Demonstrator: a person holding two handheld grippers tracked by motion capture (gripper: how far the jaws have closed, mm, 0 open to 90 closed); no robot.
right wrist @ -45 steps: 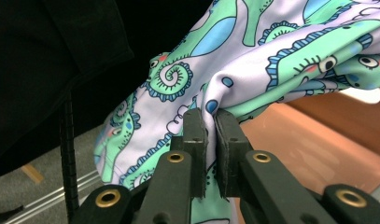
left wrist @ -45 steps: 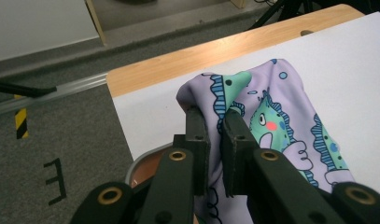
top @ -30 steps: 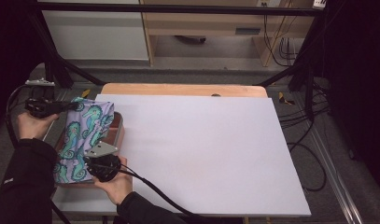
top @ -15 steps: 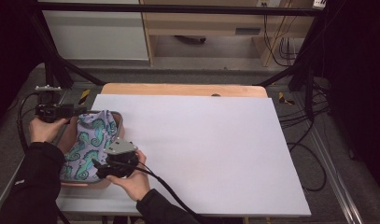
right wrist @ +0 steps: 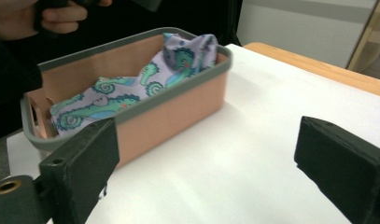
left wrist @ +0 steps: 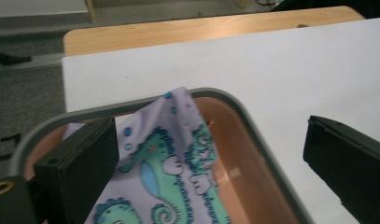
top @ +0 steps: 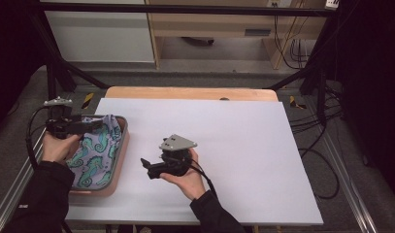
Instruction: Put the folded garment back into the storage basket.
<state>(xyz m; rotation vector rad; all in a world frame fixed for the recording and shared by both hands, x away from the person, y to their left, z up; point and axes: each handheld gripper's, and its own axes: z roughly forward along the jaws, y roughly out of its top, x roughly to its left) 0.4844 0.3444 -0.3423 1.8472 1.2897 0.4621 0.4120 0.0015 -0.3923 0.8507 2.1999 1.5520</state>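
Observation:
A lilac cloth with green seahorses [top: 95,150] lies bunched inside a salmon bin with a grey rim [top: 121,162] at the table's left edge. One corner of the cloth [left wrist: 180,100] pokes up against the far rim [left wrist: 239,105]. My left gripper [top: 99,125] hovers over the bin's far end, open, with the cloth below its spread jaws [left wrist: 211,163]. My right gripper [top: 145,166] is open over the white table, right of the bin, and points at it. In the right gripper view its jaws [right wrist: 211,172] hold nothing, and the bin [right wrist: 178,107] with the cloth [right wrist: 145,84] stands ahead.
The white tabletop [top: 243,145] stretches to the right of the bin. A wooden strip [top: 185,93] runs along its far edge. Black frame posts and cables [top: 311,92] stand around the table on a grey floor.
The cloth, draped over the bin before, has dropped into it. My right gripper has pulled out to the right over the white table. My left gripper has stayed at the bin's far end.

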